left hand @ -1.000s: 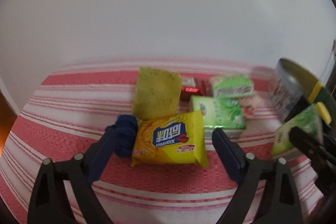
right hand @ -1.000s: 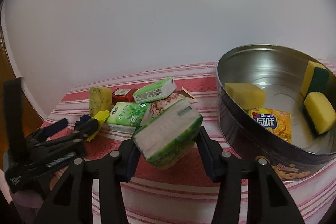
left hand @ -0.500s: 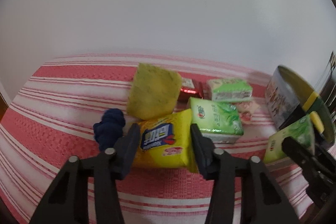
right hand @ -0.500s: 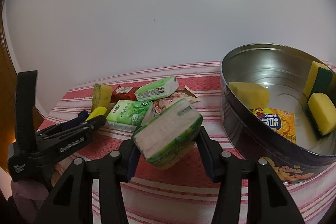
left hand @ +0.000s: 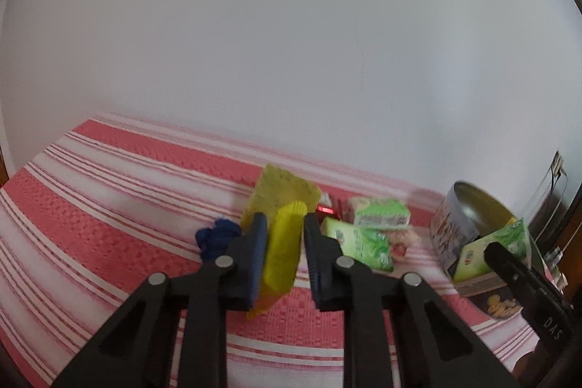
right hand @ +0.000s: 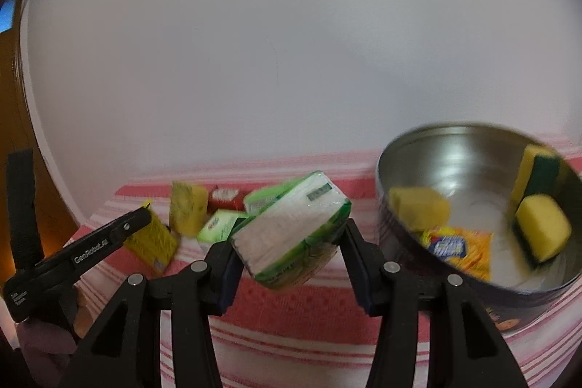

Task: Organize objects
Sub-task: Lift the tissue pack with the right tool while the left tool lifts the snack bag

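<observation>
1. Step in hand: both grippers carry a load clear of the cloth, so I judge this the transfer stage, with items going from the loose pile into the round metal tin (right hand: 473, 148).

2. The left gripper (left hand: 283, 242) is clamped on the yellow snack packet (left hand: 282, 253). The packet stands on edge between the jaws, and its lower corner hangs below them, above the striped tablecloth (left hand: 109, 199).

3. The right gripper (right hand: 291, 242) is clamped on the green tissue pack (right hand: 291, 228), which sits tilted in the jaws, white face up and toward the camera, just left of the tin's near wall.

4. The tin stands at the right end of the table. It already holds a yellow sponge (right hand: 418, 210), an orange snack packet (right hand: 458, 248) and two yellow-and-green scouring sponges (right hand: 542, 231).

5. Still on the cloth, behind the left gripper: a speckled yellow sponge (left hand: 276, 188), a dark blue cloth lump (left hand: 214, 235), a small red packet (left hand: 325, 208) and further green tissue packs (left hand: 378, 215). They lie close together, several touching.

6. Next move, in my judgement: the right gripper needs to carry the tissue pack over the rim and release it above bare tin floor. The tilt of the pack means the rim must be cleared with margin. The left load would follow.

7. Pose: both grippers are held low and roughly level, pointing toward the wall. The left one sits well left of the tin, its tip visible in the right view beside the pile.
</observation>
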`<state>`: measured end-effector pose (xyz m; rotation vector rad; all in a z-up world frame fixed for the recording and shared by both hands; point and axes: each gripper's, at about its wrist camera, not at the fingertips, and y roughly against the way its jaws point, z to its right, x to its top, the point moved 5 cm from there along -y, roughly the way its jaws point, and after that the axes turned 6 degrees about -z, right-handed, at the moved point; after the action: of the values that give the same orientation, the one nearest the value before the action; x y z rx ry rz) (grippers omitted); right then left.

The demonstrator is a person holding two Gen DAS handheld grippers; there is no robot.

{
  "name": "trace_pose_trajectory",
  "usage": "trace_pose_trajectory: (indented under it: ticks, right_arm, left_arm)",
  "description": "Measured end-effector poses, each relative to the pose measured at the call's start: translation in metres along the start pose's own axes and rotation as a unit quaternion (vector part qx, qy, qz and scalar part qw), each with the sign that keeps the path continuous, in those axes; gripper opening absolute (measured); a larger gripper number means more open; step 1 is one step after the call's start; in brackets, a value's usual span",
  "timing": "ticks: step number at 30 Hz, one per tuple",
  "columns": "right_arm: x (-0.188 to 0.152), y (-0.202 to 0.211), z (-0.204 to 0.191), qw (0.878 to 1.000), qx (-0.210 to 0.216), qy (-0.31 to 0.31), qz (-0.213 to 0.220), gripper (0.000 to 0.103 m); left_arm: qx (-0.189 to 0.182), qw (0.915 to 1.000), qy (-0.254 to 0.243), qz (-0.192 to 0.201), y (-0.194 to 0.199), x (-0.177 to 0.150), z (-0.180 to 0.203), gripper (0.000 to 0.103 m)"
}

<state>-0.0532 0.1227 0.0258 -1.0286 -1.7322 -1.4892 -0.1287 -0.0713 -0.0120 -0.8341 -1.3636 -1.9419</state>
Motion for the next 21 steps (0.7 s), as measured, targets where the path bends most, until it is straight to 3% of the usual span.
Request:
trace_pose_trajectory:
  ticks: [5, 11, 13, 15, 19, 21]
  right_arm:
    - [0.004, 0.009, -0.001, 1.000, -0.009, 0.008, 0.023, 0.053]
    - [0.003, 0.007, 0.000, 1.000, -0.004, 0.010, 0.014, 0.053]
    - [0.003, 0.007, 0.001, 1.000, -0.003, 0.011, 0.013, 0.053]
    - [0.002, 0.005, 0.001, 1.000, -0.003, 0.010, 0.010, 0.053]
    - [0.001, 0.005, 0.004, 1.000, -0.004, 0.007, 0.008, 0.053]
    - [0.001, 0.006, 0.003, 1.000, -0.003, 0.006, 0.006, 0.053]
  left_arm:
    - [0.012, 0.9994, -0.011, 0.031, 0.014, 0.004, 0.000, 0.019]
    - [0.014, 0.9998, -0.012, 0.007, 0.010, 0.001, -0.005, 0.019]
    - [0.010, 0.9997, -0.020, -0.007, 0.007, -0.002, -0.002, 0.027]
    - [-0.002, 0.9987, -0.032, -0.041, -0.003, -0.008, 0.006, 0.050]
    - [-0.009, 0.9932, -0.074, -0.089, -0.017, -0.021, 0.025, 0.061]
    - [0.003, 0.9899, -0.094, -0.106, -0.023, -0.024, 0.032, 0.076]
